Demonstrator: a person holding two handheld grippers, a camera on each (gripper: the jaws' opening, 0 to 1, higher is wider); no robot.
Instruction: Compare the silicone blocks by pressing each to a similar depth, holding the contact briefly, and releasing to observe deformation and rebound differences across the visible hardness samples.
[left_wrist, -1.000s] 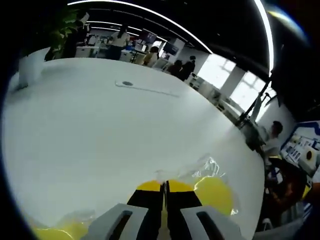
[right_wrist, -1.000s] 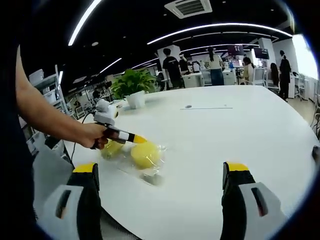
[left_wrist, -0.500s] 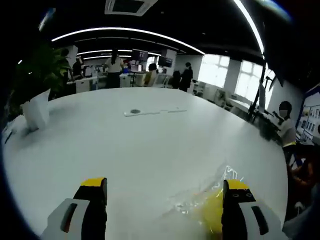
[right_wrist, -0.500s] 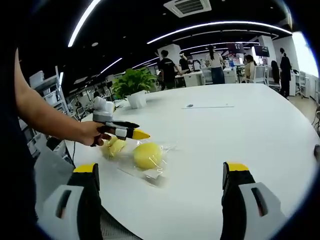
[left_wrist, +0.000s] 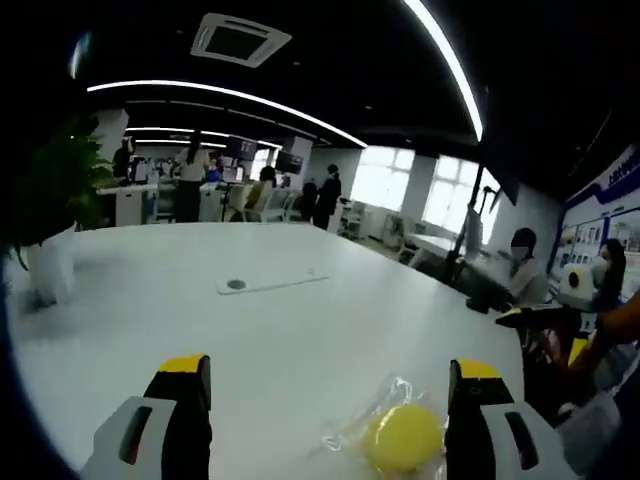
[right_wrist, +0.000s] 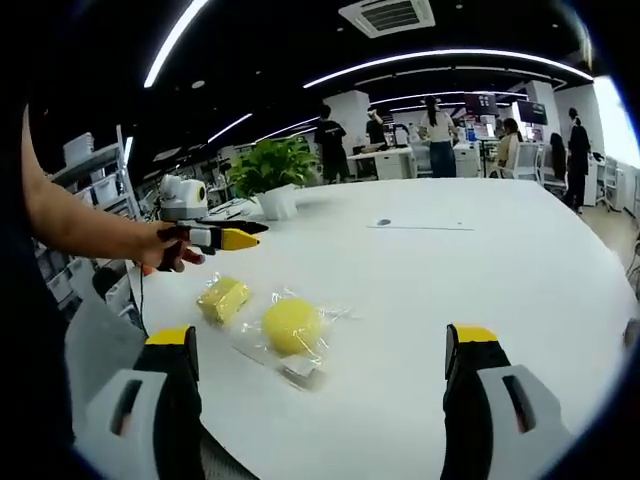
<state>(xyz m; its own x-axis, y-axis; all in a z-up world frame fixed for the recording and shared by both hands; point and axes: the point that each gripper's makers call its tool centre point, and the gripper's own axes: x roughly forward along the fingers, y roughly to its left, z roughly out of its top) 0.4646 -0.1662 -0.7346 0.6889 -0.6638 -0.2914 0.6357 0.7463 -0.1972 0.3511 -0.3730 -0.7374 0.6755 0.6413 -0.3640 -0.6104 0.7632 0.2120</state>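
Two yellow silicone blocks lie in clear plastic wrap on the white table (right_wrist: 480, 270). The round block (right_wrist: 291, 325) sits nearer the table's edge, and the squarish block (right_wrist: 223, 298) is just beside it. In the left gripper view the round block (left_wrist: 403, 438) lies low between the jaws, close to the right one. My left gripper (left_wrist: 329, 368) is open and holds nothing. A person's hand holds that left gripper (right_wrist: 225, 237) in the air, above and beyond the blocks and clear of them. My right gripper (right_wrist: 322, 345) is open and empty, hanging back from the round block.
A potted plant (right_wrist: 275, 175) stands at the table's far side, also seen as the plant (left_wrist: 50, 210) at the left. A small round disc (left_wrist: 236, 284) with a flat strip lies mid-table. People and desks fill the background, and a seated person (left_wrist: 520, 275) is off the table's right end.
The left gripper was shut and pressed against the round block. It has opened, lifted off and drawn back above the blocks. The right gripper has stayed open and nearly still.
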